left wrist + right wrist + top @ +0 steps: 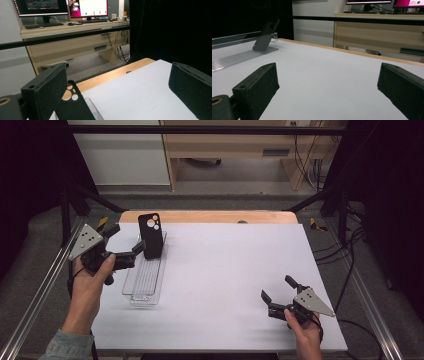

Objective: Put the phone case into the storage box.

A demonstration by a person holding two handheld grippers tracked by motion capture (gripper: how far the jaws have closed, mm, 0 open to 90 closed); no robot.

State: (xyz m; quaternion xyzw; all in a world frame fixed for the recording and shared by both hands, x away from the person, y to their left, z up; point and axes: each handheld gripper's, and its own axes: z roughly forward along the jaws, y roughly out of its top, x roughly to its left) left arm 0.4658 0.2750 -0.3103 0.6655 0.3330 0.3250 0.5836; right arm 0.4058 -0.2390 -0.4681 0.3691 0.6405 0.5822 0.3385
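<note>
One black phone case with round camera cut-outs (150, 235) is seen standing nearly upright, leaned against the far end wall of a clear ribbed plastic tray (145, 281), at about ten o'clock on the white table surface (225, 270). In the right gripper view the same case (265, 35) is shown tilted back against the tray's transparent end wall (274, 38), its foot resting on the tray floor. The tray is laid lengthwise, running from the case towards seven o'clock.

Just beside the case, at its nine o'clock side, the left gripper (125, 245) is held by the person's left hand (90, 282). Its jaws are spread wide apart and nothing is clamped between them; one jaw tip is seen very near the case's left edge, but whether it is touching cannot be told. In the left gripper view the case (73, 105) is seen low, just inside the near jaw, with open table between the two jaws.

Well apart, at about five o'clock on the table, the right gripper (276, 287) is held by the right hand (302, 330). Its jaws are likewise spread open, empty, and pointed towards ten o'clock across bare white surface.

A strip of wooden table edge (210, 216) is visible beyond the white surface at twelve o'clock.
</note>
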